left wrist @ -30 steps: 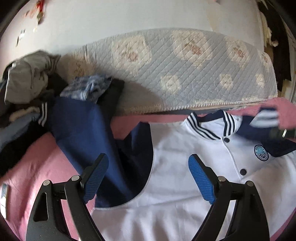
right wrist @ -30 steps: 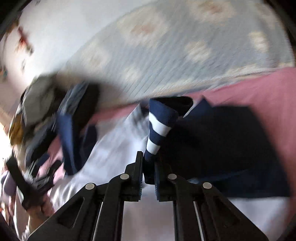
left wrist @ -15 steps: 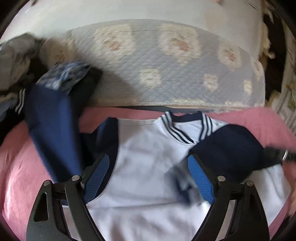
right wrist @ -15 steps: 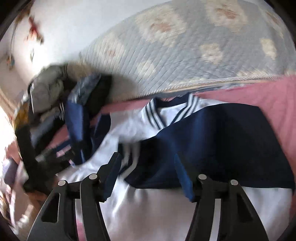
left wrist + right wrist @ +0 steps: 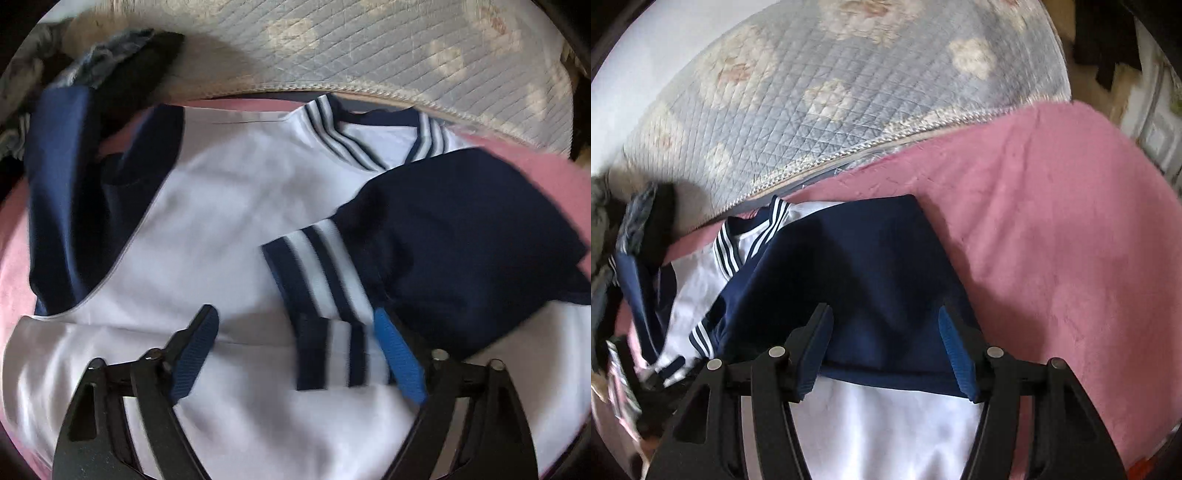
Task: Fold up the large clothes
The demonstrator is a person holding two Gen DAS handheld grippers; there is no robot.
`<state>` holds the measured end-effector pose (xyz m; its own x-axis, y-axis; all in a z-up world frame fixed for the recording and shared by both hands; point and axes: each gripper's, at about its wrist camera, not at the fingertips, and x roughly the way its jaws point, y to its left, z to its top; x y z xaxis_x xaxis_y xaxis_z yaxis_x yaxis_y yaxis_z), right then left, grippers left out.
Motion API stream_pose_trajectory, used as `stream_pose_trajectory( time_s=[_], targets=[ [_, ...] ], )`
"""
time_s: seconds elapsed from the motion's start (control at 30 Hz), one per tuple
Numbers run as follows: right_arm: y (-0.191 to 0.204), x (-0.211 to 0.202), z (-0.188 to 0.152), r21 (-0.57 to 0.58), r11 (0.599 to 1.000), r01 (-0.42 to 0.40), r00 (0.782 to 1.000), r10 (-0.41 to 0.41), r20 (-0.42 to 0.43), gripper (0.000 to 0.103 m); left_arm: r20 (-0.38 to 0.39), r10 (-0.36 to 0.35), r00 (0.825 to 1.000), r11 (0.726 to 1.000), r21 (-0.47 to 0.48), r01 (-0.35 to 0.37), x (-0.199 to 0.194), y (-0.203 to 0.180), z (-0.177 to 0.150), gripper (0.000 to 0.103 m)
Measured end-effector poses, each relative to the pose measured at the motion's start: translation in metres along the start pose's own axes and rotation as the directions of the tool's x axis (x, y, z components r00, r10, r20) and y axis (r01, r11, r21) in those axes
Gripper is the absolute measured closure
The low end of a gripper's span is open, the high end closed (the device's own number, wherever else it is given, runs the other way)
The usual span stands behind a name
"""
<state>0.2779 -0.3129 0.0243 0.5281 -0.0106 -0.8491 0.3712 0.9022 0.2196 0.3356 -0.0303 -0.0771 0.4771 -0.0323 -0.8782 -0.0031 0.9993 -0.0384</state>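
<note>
A white jacket [image 5: 229, 206] with navy sleeves and a striped collar lies flat on the pink blanket [image 5: 1052, 229]. Its right navy sleeve [image 5: 461, 236] is folded across the chest, with the striped cuff [image 5: 317, 266] at the middle. The left navy sleeve [image 5: 62, 192] still lies out to the side. My left gripper [image 5: 295, 325] is open, low over the white body, just in front of the cuff. My right gripper [image 5: 884, 321] is open and empty above the folded sleeve [image 5: 849, 280].
A quilted grey floral cover [image 5: 831, 96] runs along the far side of the blanket. A heap of other clothes [image 5: 92, 66] lies at the far left. The pink blanket extends to the right of the jacket.
The right gripper carried the striped cuff across the jacket, let it go and opened. The sleeve now lies folded over the chest. The left gripper moved in lower over the jacket.
</note>
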Motion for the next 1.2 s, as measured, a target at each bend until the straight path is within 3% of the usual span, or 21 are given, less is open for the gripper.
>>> stream_pose_trajectory(
  time_s=[0.03,0.07,0.1,0.13,0.17,0.2,0.3,0.37,0.43,0.5,0.6,0.67,0.73,0.77,0.8,0.87,0.9,1.0,1.07,1.2],
  targets=[
    [0.0,0.0,0.0,0.007,1.0,-0.004,1.0,0.004,-0.002,0.041,-0.017,-0.029,0.999,1.0,-0.005,0.029,0.004,0.0,0.001,0.034],
    [-0.002,0.0,0.001,0.016,1.0,-0.009,1.0,0.009,-0.006,0.041,-0.025,-0.044,0.999,0.999,-0.011,0.044,0.004,0.0,0.002,0.046],
    [-0.003,0.001,0.002,0.02,1.0,-0.013,1.0,0.014,-0.011,0.041,-0.023,-0.06,0.998,0.998,-0.006,0.06,0.003,-0.001,0.004,0.075],
    [-0.002,0.003,0.002,0.021,1.0,-0.015,1.0,0.015,-0.015,0.041,-0.023,-0.073,0.997,0.997,0.013,0.073,0.001,-0.004,0.005,0.087],
    [-0.002,0.004,0.001,0.02,1.0,-0.015,1.0,0.015,-0.018,0.041,-0.012,-0.032,0.999,0.998,0.045,0.033,0.0,-0.008,0.005,0.097],
    [-0.001,0.005,0.0,0.017,1.0,-0.012,1.0,0.013,-0.018,0.041,0.008,0.008,1.0,0.996,0.084,-0.008,-0.001,-0.013,0.005,0.1],
    [0.001,0.007,-0.001,0.006,1.0,0.025,1.0,-0.025,-0.018,0.041,0.09,0.115,0.989,0.984,0.122,-0.126,-0.004,-0.015,0.008,0.101],
    [0.0,0.007,-0.002,0.004,0.999,0.046,0.999,-0.046,-0.015,0.041,0.096,0.089,0.991,0.991,0.094,-0.098,-0.008,-0.003,0.02,0.101],
    [-0.001,0.007,-0.001,0.002,0.999,0.036,0.999,-0.036,-0.021,0.041,0.143,0.113,0.983,0.988,0.089,-0.126,-0.019,0.012,0.03,0.101],
    [-0.004,0.006,0.0,0.015,1.0,0.027,0.999,-0.027,-0.019,0.041,0.207,0.19,0.96,0.969,0.119,-0.217,-0.028,0.027,0.04,0.101],
    [-0.004,0.009,0.002,0.011,0.999,0.05,0.999,-0.05,-0.01,0.041,0.279,0.255,0.926,0.948,0.116,-0.297,-0.034,0.058,0.047,0.101],
    [-0.003,0.011,0.003,0.011,0.997,0.077,0.997,-0.077,-0.002,0.041,0.281,0.309,0.909,0.938,0.07,-0.341,-0.033,0.082,0.048,0.101],
    [-0.005,0.01,0.005,0.041,0.993,0.107,0.994,-0.108,0.027,0.041,0.229,0.31,0.923,0.948,-0.003,-0.318,-0.03,0.107,0.057,0.101],
    [-0.009,0.005,0.005,0.089,0.989,0.119,0.99,-0.125,0.063,0.041,0.219,0.33,0.918,0.943,-0.035,-0.331,-0.03,0.117,0.062,0.101],
    [-0.015,-0.003,0.006,0.156,0.981,0.119,0.984,-0.137,0.113,0.041,0.229,0.372,0.9,0.927,-0.049,-0.371,-0.028,0.123,0.066,0.101],
    [-0.018,-0.009,0.007,0.186,0.977,0.102,0.98,-0.13,0.147,0.041,0.249,0.453,0.856,0.888,-0.041,-0.458,-0.023,0.126,0.067,0.101],
    [-0.015,-0.008,0.009,0.169,0.981,0.1,0.981,-0.125,0.147,0.041,0.248,0.465,0.85,0.881,-0.035,-0.472,-0.019,0.127,0.069,0.101],
    [-0.002,0.002,0.011,0.082,0.993,0.087,0.987,-0.097,0.13,0.041,0.224,0.437,0.871,0.895,-0.01,-0.447,-0.013,0.124,0.064,0.101],
    [0.012,0.015,0.013,-0.015,0.997,0.082,0.99,-0.08,0.114,0.041,0.23,0.425,0.875,0.898,0.009,-0.439,-0.017,0.118,0.058,0.101],
    [0.039,0.043,0.023,-0.141,0.976,0.167,0.974,-0.141,0.177,0.041,0.246,0.35,0.904,0.932,0.004,-0.363,-0.038,0.111,0.051,0.101]
  ],
)
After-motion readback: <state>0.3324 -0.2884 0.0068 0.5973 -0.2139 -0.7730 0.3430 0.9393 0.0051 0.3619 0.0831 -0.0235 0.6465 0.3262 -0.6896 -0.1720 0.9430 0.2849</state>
